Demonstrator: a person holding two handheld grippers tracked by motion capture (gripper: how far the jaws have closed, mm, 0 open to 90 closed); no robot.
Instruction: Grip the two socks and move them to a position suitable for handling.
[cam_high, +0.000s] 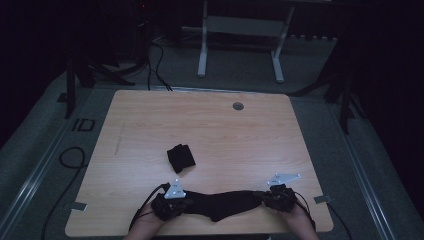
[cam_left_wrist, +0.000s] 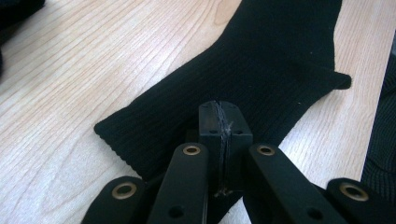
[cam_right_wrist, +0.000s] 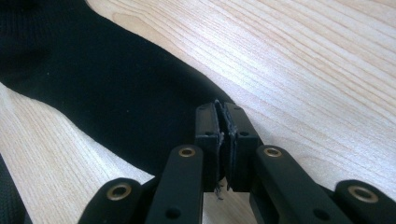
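A long black ribbed knit sock (cam_high: 225, 203) lies stretched flat along the near edge of the light wooden table (cam_high: 210, 125), the person's hands at either end of it. The left gripper (cam_high: 186, 202) sits at the sock's left end, over the ribbed cuff; in the left gripper view its jaws are pressed together with black threads showing along the seam between them, so they appear clamped on the sock's cuff edge (cam_left_wrist: 219, 88), though the pinched fabric itself is hard to make out. The right gripper (cam_high: 261, 196) is at the sock's right end; in the right gripper view its jaws are likewise closed tight on the sock's narrow end (cam_right_wrist: 112, 88). Beyond the sock, toward the table's middle, rests a small folded black cloth bundle (cam_high: 180, 157), well apart from it.
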